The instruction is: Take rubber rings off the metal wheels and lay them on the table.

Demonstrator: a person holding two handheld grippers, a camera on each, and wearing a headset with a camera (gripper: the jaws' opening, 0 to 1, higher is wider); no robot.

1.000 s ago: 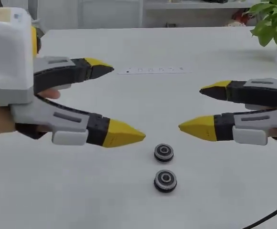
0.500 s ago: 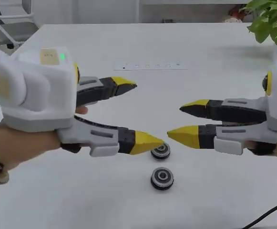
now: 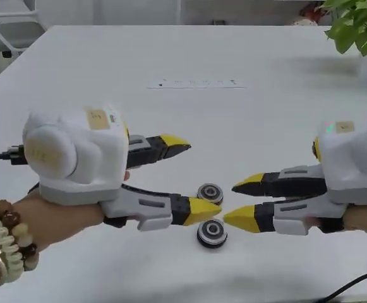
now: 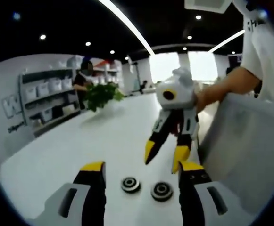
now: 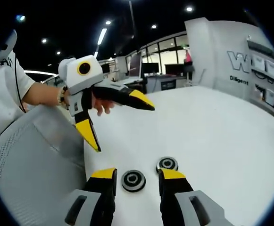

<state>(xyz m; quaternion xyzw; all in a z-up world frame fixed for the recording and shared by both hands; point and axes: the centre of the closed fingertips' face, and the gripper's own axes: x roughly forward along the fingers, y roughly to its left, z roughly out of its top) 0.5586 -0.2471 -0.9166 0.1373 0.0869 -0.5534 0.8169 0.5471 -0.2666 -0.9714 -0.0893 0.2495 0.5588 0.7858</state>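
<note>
- The left gripper [image 3: 194, 177] reaches in from the left side of the white counter [image 3: 170, 57]. Its jaws are spread wide and grip nothing.
- The right gripper [image 3: 232, 202] comes in from the opposite side with its yellow tips pointing at the left one. Its jaws are also apart and empty, though with a narrower gap.
- Two small metal wheels lie flat on the counter between the two sets of tips, just beside each other but not touching.
- The far wheel [image 3: 210, 193] sits between the left gripper's lower tip and the right gripper's upper tip.
- The near wheel [image 3: 211, 233] lies just below both lower tips. I cannot tell whether any tip touches it.
- A dark rubber ring [image 3: 200, 235] is around the rim of each wheel.
- In the right gripper view the near wheel sits in the gap between that gripper's own tips, with the far wheel just past the right-hand tip.
- In the left gripper view both wheels lie between its own jaws.
- Bead bracelets [image 3: 7, 235] circle the wrist behind the left gripper.
- A green plant [image 3: 354, 25] stands at the counter's far right corner.
</note>
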